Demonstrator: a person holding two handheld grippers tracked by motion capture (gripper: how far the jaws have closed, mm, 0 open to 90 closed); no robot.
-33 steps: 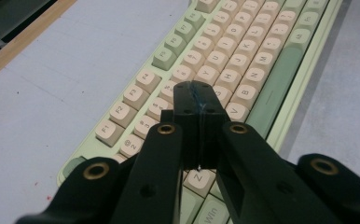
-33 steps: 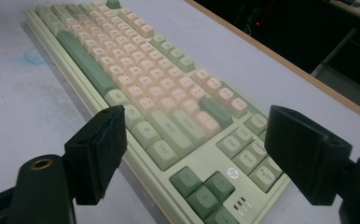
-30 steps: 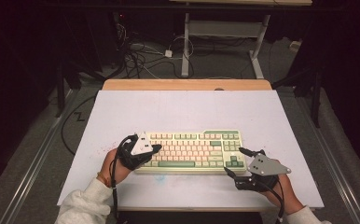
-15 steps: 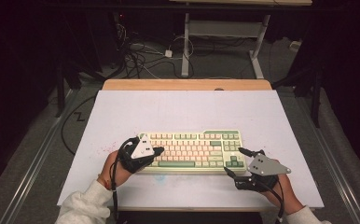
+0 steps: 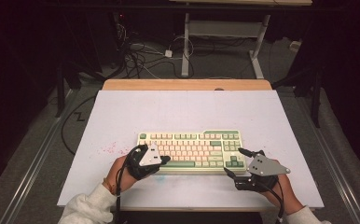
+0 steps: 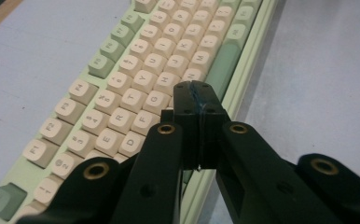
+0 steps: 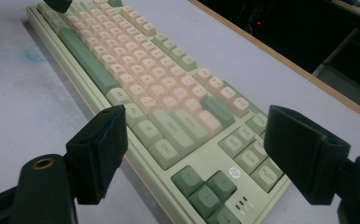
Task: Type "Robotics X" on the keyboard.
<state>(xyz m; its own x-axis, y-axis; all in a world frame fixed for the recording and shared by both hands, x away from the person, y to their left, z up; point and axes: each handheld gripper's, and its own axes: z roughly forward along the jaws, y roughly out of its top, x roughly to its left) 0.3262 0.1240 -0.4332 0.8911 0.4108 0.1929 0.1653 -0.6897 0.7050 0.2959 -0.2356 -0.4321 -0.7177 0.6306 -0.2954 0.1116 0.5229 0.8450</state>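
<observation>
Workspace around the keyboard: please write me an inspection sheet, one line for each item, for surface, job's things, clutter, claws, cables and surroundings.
Surface: pale table top with a wooden far edge; faint red specks left of the keyboard and a blue smudge by its near edge.
Job's things: green and cream keyboard, lying flat near the person's side.
Clutter: nothing seen.
Claws: left claw shut with nothing between the jaws, tip over the letter keys; right claw open, its jaws on either side of the keyboard's right end without touching it.
Cables: a black cable runs from the left claw; loose cables on the floor behind.
Surroundings: dark room, white table frame beyond.
</observation>
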